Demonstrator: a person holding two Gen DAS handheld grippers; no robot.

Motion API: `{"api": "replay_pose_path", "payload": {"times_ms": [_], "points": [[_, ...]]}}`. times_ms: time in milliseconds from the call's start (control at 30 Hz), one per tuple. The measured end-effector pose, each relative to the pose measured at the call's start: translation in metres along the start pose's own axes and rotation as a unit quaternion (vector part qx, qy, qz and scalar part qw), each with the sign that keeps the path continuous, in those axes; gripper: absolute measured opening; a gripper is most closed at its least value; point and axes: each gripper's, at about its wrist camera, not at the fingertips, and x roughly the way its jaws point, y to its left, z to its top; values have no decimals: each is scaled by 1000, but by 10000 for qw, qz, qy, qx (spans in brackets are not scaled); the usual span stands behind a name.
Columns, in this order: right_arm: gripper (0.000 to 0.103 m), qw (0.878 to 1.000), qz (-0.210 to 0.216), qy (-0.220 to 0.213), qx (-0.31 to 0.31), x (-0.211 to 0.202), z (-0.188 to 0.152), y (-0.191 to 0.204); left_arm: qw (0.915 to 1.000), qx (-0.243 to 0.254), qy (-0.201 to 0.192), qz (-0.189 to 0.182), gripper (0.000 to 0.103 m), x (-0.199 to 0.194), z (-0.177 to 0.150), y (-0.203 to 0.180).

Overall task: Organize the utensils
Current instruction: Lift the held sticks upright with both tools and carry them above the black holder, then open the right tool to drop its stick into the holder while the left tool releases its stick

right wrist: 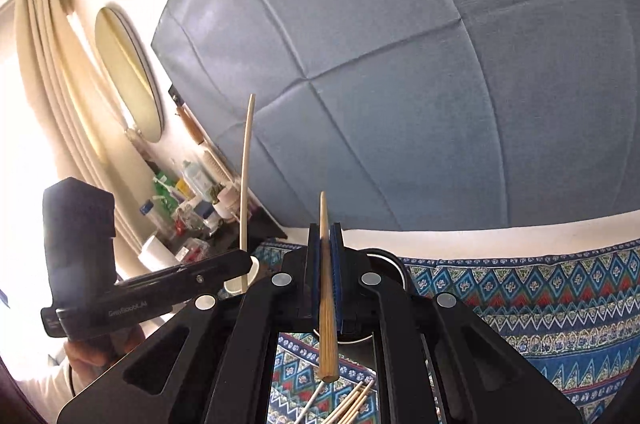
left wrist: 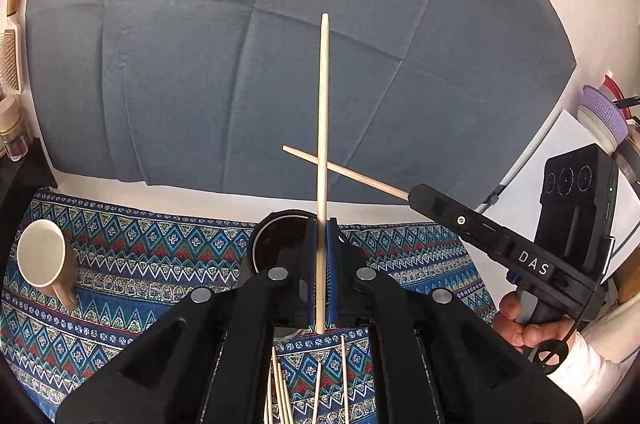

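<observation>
My left gripper (left wrist: 321, 224) is shut on a pale wooden chopstick (left wrist: 323, 104) that points up and away between its blue pads. My right gripper (left wrist: 412, 194) comes in from the right, shut on a second chopstick (left wrist: 352, 174) that crosses behind the first. In the right wrist view my right gripper (right wrist: 325, 228) clamps its chopstick (right wrist: 325, 284), and my left gripper (right wrist: 244, 262) holds its chopstick (right wrist: 246, 184) upright at the left. Several loose chopsticks (left wrist: 288, 392) (right wrist: 348, 404) lie on the patterned cloth (left wrist: 160, 252) below. A black cup (left wrist: 276, 236) (right wrist: 384, 256) stands just behind the fingers.
A beige mug (left wrist: 44, 256) sits on the cloth at the left; it shows partly behind my left gripper as a mug (right wrist: 236, 284). A blue padded headboard (left wrist: 240, 44) rises behind. Bottles (right wrist: 188, 196) crowd a shelf at the left, and a colander (left wrist: 600, 112) is at the right.
</observation>
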Motion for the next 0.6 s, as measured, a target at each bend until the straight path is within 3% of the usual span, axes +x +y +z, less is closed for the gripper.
{"api": "replay_pose_path", "payload": {"times_ms": [133,333,600], "points": [[5,9991,-252,308,-159,-1,-1,-1,9997,-129,-72,-175,5,13,-2,10],[5,9911,-581,1090,-493,-15,-8,1,9997,-52,-195,-111,5,37,-5,19],[5,9787,-794,1873,-281,7,-15,-15,9992,102,-361,-168,5,56,-18,17]]}}
